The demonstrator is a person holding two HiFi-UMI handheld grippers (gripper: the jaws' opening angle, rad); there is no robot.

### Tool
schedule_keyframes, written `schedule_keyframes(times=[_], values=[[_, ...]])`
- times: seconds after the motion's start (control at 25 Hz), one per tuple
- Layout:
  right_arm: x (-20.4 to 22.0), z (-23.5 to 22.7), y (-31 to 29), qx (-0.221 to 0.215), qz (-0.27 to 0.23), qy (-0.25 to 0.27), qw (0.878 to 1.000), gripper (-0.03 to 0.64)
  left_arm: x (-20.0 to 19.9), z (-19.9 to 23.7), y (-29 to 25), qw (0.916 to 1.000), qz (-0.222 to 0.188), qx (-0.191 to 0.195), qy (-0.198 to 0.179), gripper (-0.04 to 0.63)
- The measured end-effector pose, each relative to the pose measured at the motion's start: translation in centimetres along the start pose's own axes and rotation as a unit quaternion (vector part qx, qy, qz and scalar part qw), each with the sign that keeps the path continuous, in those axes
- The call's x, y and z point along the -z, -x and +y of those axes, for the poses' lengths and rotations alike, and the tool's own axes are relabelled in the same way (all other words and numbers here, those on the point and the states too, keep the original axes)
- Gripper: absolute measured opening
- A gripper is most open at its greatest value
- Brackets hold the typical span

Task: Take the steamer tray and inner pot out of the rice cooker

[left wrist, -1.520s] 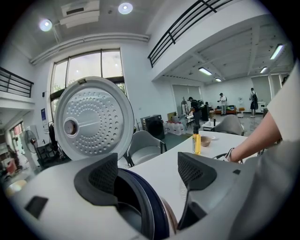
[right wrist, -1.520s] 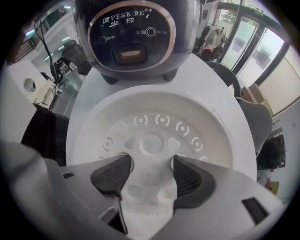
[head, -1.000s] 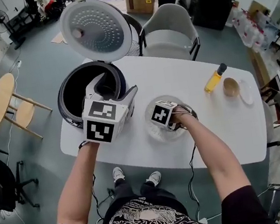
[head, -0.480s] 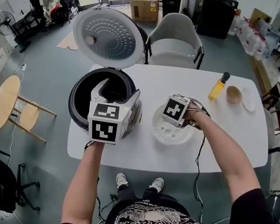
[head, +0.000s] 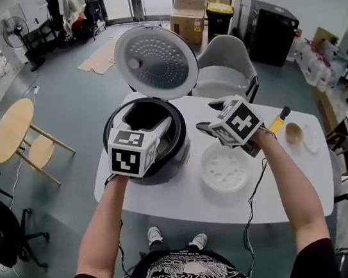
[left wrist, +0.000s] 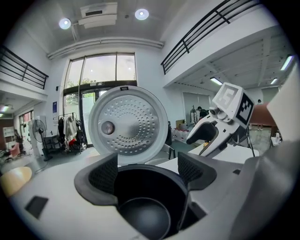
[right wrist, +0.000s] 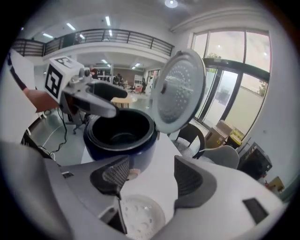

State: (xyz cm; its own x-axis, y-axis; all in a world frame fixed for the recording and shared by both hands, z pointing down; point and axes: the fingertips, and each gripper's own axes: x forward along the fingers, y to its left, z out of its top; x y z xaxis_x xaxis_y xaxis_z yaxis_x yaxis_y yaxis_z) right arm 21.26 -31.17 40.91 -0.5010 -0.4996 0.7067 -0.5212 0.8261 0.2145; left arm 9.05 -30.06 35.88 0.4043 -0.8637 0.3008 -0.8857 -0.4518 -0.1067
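Observation:
The dark rice cooker [head: 165, 167] stands on the white table [head: 284, 183] with its lid [head: 156, 62] swung up. The black inner pot [head: 139, 115] sits inside it, and its bare bottom [left wrist: 145, 211] shows in the left gripper view. The white perforated steamer tray [head: 225, 167] lies on the table right of the cooker. My left gripper [head: 149, 122] hangs over the cooker's near rim, open and empty [left wrist: 147, 173]. My right gripper [head: 213, 116] is raised above the table beside the cooker, open and empty [right wrist: 150, 176], with the tray [right wrist: 140, 218] below it.
A yellow bottle [head: 277, 121], a small brown cup [head: 293, 133] and a white plate [head: 310, 136] sit at the table's right end. A grey chair [head: 227, 62] stands behind the table. A round wooden table [head: 11, 130] is off to the left.
My right gripper has lifted well up off the steamer tray, which stays on the table. My left gripper has moved further over the cooker's opening.

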Motion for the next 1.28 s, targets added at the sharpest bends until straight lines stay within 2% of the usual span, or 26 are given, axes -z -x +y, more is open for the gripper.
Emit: schedule_keyframes(times=[0.28,0.4,0.48,0.56,0.68,0.84,1.0,1.08,1.28], values=[[-8.1,2.9,0.8,-0.003,-0.073,-0.015,0.997,0.31,-0.8,5.4,3.3,0.9998,-0.016,-0.007,0.008,0.39],[-11.1,4.2,0.6,-0.008,-0.096,-0.048,0.994,0.31,-0.9,8.5,5.0,0.9995,-0.023,-0.003,0.022,0.39],[-12.7,5.1,0.0,-0.021,-0.104,-0.083,0.991,0.31,-0.6,10.4,6.0,0.9984,-0.024,0.018,0.047,0.39],[-13.5,6.0,-0.7,-0.036,-0.105,-0.12,0.987,0.31,0.0,11.9,6.7,0.9942,-0.018,0.054,0.091,0.39],[-13.7,6.5,-1.9,-0.047,-0.099,-0.168,0.98,0.31,0.8,14.1,7.2,0.9812,-0.005,0.097,0.167,0.39],[-12.3,7.1,-3.6,-0.05,-0.084,-0.228,0.969,0.31,2.9,16.2,7.2,0.9621,0.033,0.142,0.23,0.39],[-10.9,7.7,-4.8,-0.055,-0.072,-0.288,0.953,0.31,5.6,16.8,7.1,0.9318,0.092,0.199,0.289,0.39],[-10.1,7.4,-5.0,-0.055,-0.067,-0.311,0.946,0.31,6.3,16.9,6.7,0.9193,0.109,0.215,0.311,0.39],[-7.9,7.1,-6.2,-0.062,-0.06,-0.361,0.928,0.31,8.1,17.1,5.5,0.9015,0.134,0.238,0.336,0.39]])
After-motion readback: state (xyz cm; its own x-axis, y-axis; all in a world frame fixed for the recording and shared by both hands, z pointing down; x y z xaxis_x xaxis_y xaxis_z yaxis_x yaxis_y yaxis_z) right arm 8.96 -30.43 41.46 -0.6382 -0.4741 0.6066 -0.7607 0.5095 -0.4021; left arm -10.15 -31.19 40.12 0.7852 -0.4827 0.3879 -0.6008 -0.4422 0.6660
